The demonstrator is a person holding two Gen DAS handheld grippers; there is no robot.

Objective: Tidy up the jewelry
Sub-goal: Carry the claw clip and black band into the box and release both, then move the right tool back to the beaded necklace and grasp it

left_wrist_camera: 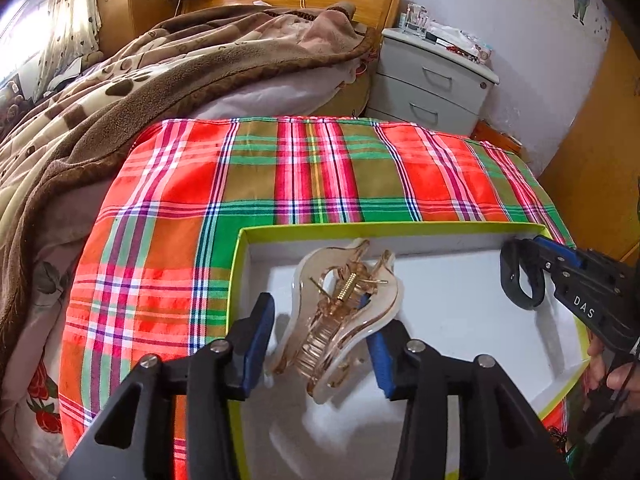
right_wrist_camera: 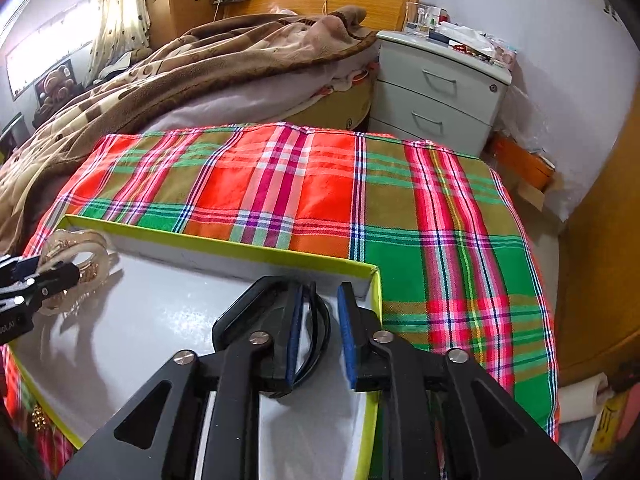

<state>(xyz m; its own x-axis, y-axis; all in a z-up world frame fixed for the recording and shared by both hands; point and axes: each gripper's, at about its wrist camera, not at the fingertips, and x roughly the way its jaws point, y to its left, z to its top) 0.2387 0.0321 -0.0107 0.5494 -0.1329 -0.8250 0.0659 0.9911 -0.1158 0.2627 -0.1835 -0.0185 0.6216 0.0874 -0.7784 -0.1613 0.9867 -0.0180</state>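
Note:
A clear amber hair claw clip (left_wrist_camera: pixel 340 316) lies between the fingers of my left gripper (left_wrist_camera: pixel 316 336), over the white floor of a shallow box with a yellow-green rim (left_wrist_camera: pixel 384 229). The left jaws stand apart; the clip leans on the right pad and a gap shows at the left pad. The clip also shows in the right wrist view (right_wrist_camera: pixel 80 264). My right gripper (right_wrist_camera: pixel 320 332) is open over the box's far right corner (right_wrist_camera: pixel 374 276), with a black hair tie (right_wrist_camera: pixel 318 332) lying loose between its pads. The right gripper and tie (left_wrist_camera: pixel 520 276) show in the left wrist view.
The box sits on a red, green and olive plaid cloth (left_wrist_camera: pixel 304 176) on a table. A bed with a brown blanket (left_wrist_camera: pixel 160 72) lies behind, and a grey nightstand (left_wrist_camera: pixel 432 80) stands at the back right. A small gold ornament (right_wrist_camera: pixel 38 416) lies outside the box's left wall.

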